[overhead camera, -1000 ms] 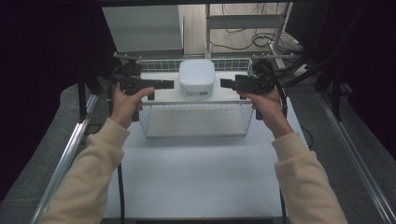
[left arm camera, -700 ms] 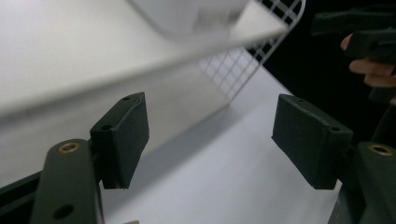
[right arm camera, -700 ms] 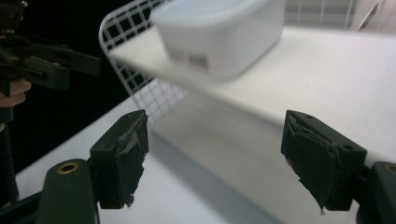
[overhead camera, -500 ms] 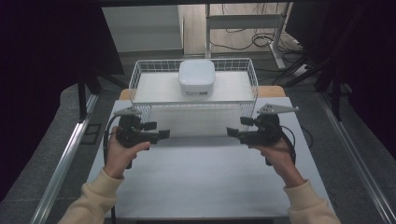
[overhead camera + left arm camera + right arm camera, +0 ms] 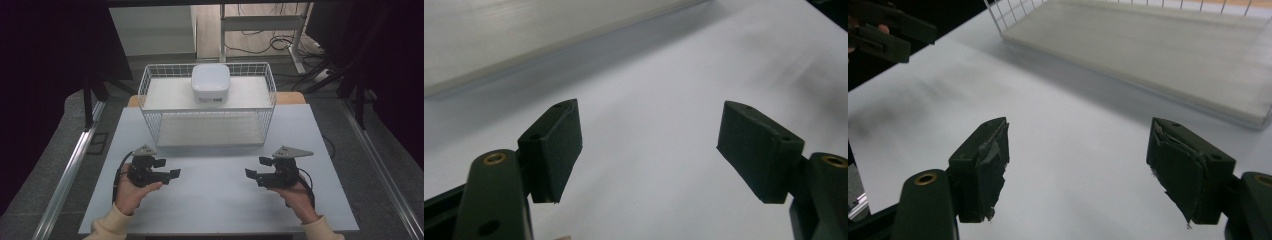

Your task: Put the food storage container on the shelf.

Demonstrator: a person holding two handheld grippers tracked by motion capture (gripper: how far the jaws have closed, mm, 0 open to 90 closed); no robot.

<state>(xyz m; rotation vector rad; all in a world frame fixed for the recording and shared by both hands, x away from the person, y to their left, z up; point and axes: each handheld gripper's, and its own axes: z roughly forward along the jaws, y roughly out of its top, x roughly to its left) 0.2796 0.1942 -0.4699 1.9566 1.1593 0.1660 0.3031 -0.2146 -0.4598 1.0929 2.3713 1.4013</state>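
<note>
High view: the white table [image 5: 215,200] carries a white wire rack [image 5: 207,107] at its far middle. A white square box [image 5: 210,83] sits on the rack's upper shelf, slightly right of centre and toward the far edge. The left gripper [image 5: 167,168] is held over the near left part of the table, the right gripper [image 5: 254,168] over the near right part; the two point toward each other with bare table between them. Both are well apart from the rack and the box, and each has its jaws spread with nothing between them.

Left gripper view: the left gripper [image 5: 649,147] has its two black jaws wide apart over bare white table surface (no object lies between the pads). A pale edge runs across the far upper left.

Right gripper view: the right gripper [image 5: 1075,170] has its jaws wide apart and empty; both pads look frayed. The rack's lower shelf [image 5: 1168,45] lies beyond them, and the left gripper [image 5: 890,30] appears at the upper left.
</note>
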